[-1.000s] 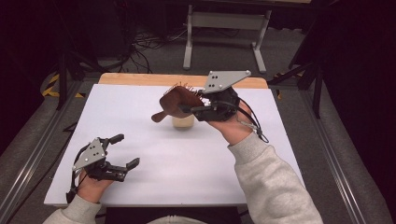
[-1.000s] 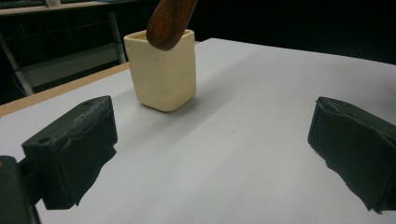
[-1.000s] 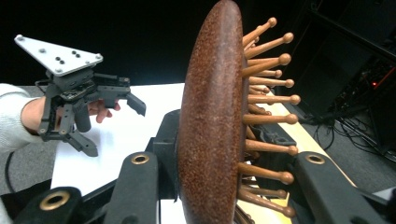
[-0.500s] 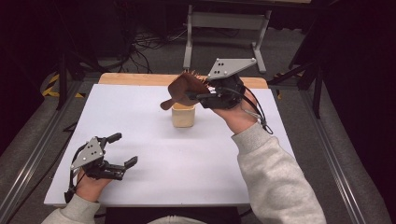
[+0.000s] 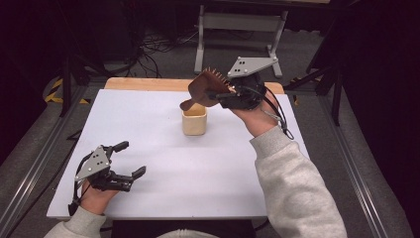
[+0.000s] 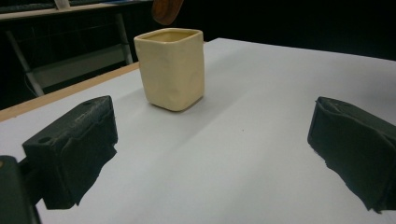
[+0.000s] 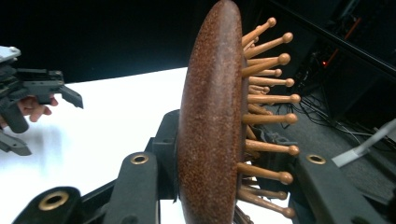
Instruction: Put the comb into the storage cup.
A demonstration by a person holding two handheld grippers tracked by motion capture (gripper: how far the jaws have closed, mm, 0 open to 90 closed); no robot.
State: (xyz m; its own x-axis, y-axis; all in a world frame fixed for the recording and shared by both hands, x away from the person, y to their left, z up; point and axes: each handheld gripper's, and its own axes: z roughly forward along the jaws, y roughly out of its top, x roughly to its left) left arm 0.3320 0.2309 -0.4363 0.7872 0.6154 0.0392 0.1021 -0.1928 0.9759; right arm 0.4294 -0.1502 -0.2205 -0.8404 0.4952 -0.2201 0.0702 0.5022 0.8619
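A brown wooden hairbrush (image 5: 204, 86) with peg bristles hangs in the air, with my right gripper (image 5: 222, 94) shut on its head. Its handle slants down-left, the tip just above the rim of a cream square cup (image 5: 194, 122) standing mid-table. In the right gripper view the brush head (image 7: 210, 116) stands edge-on between the jaws of my right gripper (image 7: 219, 186), pegs pointing right. My left gripper (image 5: 132, 157) rests open near the front left of the table, nothing between its jaws. The left gripper view has the cup (image 6: 170, 67) ahead of my left gripper (image 6: 210, 154) and the handle tip (image 6: 166, 9) above it.
The white tabletop (image 5: 148, 124) has a wooden strip (image 5: 143, 83) along its far edge. A metal stand (image 5: 237, 20) and cables lie on the floor beyond. Metal rails run along both sides of the table.
My right gripper has risen and shifted right and away with the brush; the handle tip went from left of the cup to above its rim. The left gripper stayed still.
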